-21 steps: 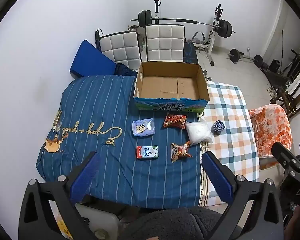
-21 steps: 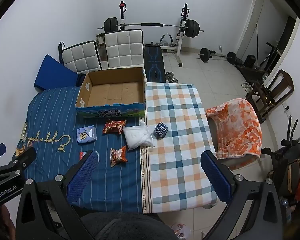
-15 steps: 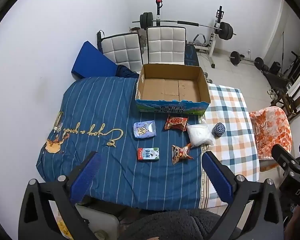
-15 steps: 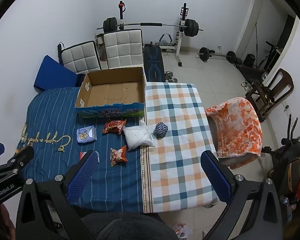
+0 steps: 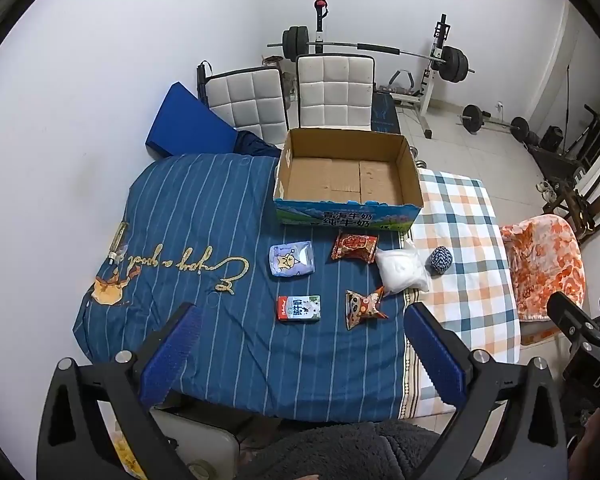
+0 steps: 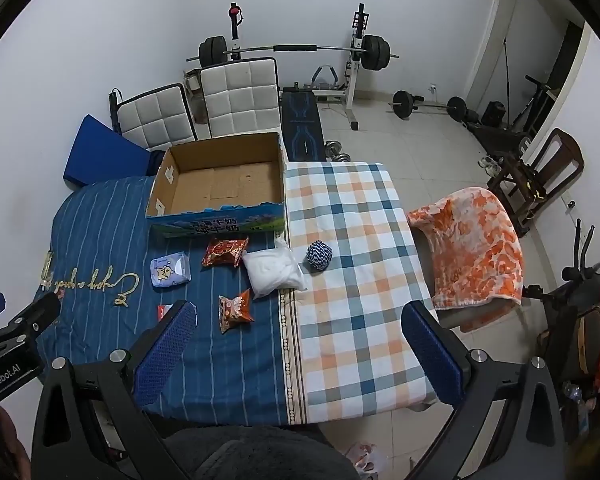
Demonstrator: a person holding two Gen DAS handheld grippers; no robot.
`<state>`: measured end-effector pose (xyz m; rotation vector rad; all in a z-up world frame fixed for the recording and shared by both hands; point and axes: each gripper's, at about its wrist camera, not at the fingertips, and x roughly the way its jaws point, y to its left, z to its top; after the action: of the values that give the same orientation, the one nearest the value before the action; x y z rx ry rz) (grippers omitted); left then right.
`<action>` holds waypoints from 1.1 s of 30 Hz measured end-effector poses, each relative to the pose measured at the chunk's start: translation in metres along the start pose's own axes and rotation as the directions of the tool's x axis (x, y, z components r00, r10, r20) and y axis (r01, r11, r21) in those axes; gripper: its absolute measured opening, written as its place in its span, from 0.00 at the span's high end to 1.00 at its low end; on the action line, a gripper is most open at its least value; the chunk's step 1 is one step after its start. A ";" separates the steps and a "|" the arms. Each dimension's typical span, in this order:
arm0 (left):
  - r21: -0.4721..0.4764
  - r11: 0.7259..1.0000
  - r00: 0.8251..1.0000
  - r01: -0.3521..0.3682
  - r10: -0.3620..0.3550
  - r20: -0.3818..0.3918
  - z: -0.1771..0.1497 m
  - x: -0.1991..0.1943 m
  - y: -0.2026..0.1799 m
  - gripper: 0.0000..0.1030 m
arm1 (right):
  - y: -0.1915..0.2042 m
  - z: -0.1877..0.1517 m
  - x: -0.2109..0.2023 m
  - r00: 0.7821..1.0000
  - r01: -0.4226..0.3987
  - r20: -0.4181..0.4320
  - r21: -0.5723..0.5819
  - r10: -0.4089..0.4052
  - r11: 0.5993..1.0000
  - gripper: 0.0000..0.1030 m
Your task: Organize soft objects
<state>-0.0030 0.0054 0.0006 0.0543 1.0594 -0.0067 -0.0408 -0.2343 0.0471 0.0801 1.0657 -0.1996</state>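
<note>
You are holding both grippers above the near edge of the table, jaws spread wide, and neither is holding anything. Your left gripper is hovering over the blue striped cloth; your right gripper is sitting mostly over the checked cloth. Below each, a dark fuzzy garment is covering the table's near edge.

Just ahead of the left jaws, between the fingers, the small milk carton is lying flat, and the orange snack bag is lying just right of it. In the right wrist view your left finger is hiding nearly all of that carton; only a red corner is showing.

Farther on, a pale blue pouch, a red snack bag, a white plastic bag and a blue-and-white ball are lying in a loose row, left to right. The white bag is straddling the seam between the cloths, and its contents are hard to make out.

Beyond the row, the open cardboard box is standing with its floor bare. Behind it, two white padded chairs are partly hidden by the box, and a barbell rack is standing against the far wall.
</note>
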 end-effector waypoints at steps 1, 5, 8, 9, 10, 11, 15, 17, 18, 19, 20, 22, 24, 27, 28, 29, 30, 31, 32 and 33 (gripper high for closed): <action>-0.001 1.000 1.000 0.000 0.000 0.000 0.000 0.000 0.001 0.00 | -0.001 -0.001 0.000 1.000 -0.001 0.001 0.000 0.001 1.000 0.00; -0.005 1.000 1.000 0.005 -0.005 0.005 -0.001 0.000 0.003 0.00 | -0.002 0.001 -0.001 1.000 -0.004 0.000 0.003 0.004 1.000 0.00; -0.006 1.000 1.000 0.004 -0.004 0.006 0.000 0.000 0.003 0.00 | -0.002 -0.001 -0.002 1.000 -0.005 0.003 0.003 0.005 1.000 0.00; -0.009 1.000 1.000 0.006 -0.006 0.006 -0.001 -0.001 0.004 0.00 | -0.005 0.000 -0.008 1.000 -0.005 0.004 0.009 0.005 1.000 0.00; -0.011 1.000 1.000 0.006 -0.006 0.007 -0.001 -0.001 0.004 0.00 | -0.007 0.000 -0.009 1.000 -0.006 0.005 0.011 0.006 1.000 0.00; -0.011 1.000 1.000 0.006 -0.006 0.011 -0.003 -0.005 0.005 0.00 | -0.008 -0.001 -0.009 1.000 -0.006 0.006 0.010 0.006 1.000 0.00; -0.012 1.000 1.000 0.008 -0.008 0.013 -0.003 -0.006 0.005 0.00 | -0.006 0.000 -0.009 1.000 -0.005 0.006 0.011 0.005 1.000 0.00; -0.011 1.000 1.000 0.006 -0.006 0.014 -0.003 -0.007 0.005 0.00 | -0.006 0.000 -0.009 1.000 -0.005 0.007 0.010 0.005 1.000 0.00; -0.011 1.000 1.000 0.006 -0.006 0.013 -0.003 -0.007 0.005 0.00 | -0.006 0.000 -0.009 1.000 -0.006 0.007 0.011 0.005 1.000 0.00; -0.011 1.000 1.000 0.007 -0.007 0.013 -0.003 -0.007 0.005 0.00 | -0.006 0.000 -0.009 1.000 -0.004 0.008 0.012 0.004 1.000 0.00; -0.011 1.000 1.000 0.006 -0.005 0.013 -0.003 -0.007 0.005 0.00 | -0.007 -0.001 -0.009 1.000 -0.003 0.009 0.012 0.003 1.000 0.00; -0.013 1.000 1.000 0.005 -0.004 0.016 -0.003 -0.008 0.005 0.00 | -0.007 -0.001 -0.009 1.000 -0.004 0.011 0.013 0.004 1.000 0.00; -0.012 1.000 1.000 0.008 -0.008 0.015 -0.003 -0.008 0.004 0.00 | -0.007 0.000 -0.009 1.000 -0.001 0.010 0.012 0.001 1.000 0.00; -0.007 1.000 1.000 0.007 -0.007 0.014 -0.004 -0.009 0.004 0.00 | -0.007 0.000 -0.010 1.000 -0.002 0.010 0.011 0.002 1.000 0.00; -0.006 1.000 1.000 0.007 -0.007 0.014 -0.004 -0.011 0.003 0.00 | -0.007 0.000 -0.010 1.000 -0.002 0.011 0.011 0.002 1.000 0.00; -0.005 1.000 1.000 0.007 -0.007 0.014 -0.004 -0.012 0.003 0.00 | -0.007 0.000 -0.010 1.000 -0.003 0.012 0.012 0.003 1.000 0.00; -0.006 1.000 1.000 0.006 -0.006 0.015 -0.005 -0.012 0.002 0.00 | -0.007 0.000 -0.010 1.000 -0.003 0.012 0.012 0.003 1.000 0.00; -0.006 1.000 1.000 0.007 -0.007 0.015 -0.005 -0.012 0.002 0.00 | -0.007 0.000 -0.010 1.000 -0.002 0.013 0.012 0.002 1.000 0.00; -0.005 1.000 1.000 0.007 -0.007 0.017 -0.004 -0.013 0.001 0.00 | -0.007 0.000 -0.010 1.000 -0.002 0.014 0.012 0.002 1.000 0.00; -0.005 1.000 1.000 0.007 -0.007 0.019 -0.004 -0.014 0.001 0.00 | -0.008 0.000 -0.011 1.000 -0.003 0.016 0.012 0.003 1.000 0.00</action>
<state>-0.0133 0.0062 0.0106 0.0456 1.0409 -0.0104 -0.0474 -0.2404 0.0565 0.0907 1.0490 -0.2035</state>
